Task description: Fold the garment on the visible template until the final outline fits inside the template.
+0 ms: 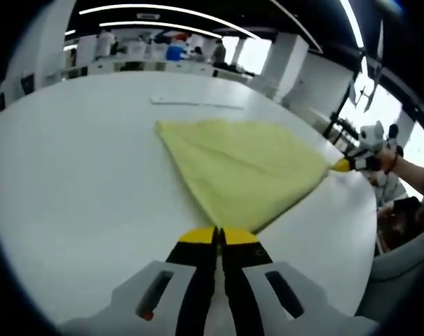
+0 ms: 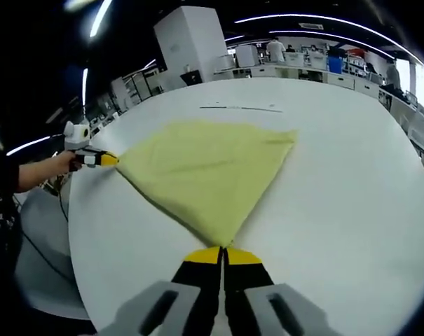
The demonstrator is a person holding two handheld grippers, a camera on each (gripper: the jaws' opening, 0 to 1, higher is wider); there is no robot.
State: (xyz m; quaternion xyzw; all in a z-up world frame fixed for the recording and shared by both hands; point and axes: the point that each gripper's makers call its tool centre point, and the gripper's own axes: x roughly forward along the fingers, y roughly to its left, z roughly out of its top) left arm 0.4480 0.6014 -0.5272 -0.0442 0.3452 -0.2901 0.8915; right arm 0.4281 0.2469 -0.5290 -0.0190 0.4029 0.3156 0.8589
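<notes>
A wide white table stands in a bright open workroom with desks and people far behind. In the left gripper view, the left gripper has its jaws pressed together on a near corner of the yellow garment. In the right gripper view, the right gripper is likewise clamped on a corner of the garment, and the other gripper shows at the far left, held in a hand. The cloth lies spread and taut between the two pinched corners, probably so it can be drawn or folded over in one flat sheet. Beyond it, a faint thin line on the table may be the template edge; I cannot tell for sure.
</notes>
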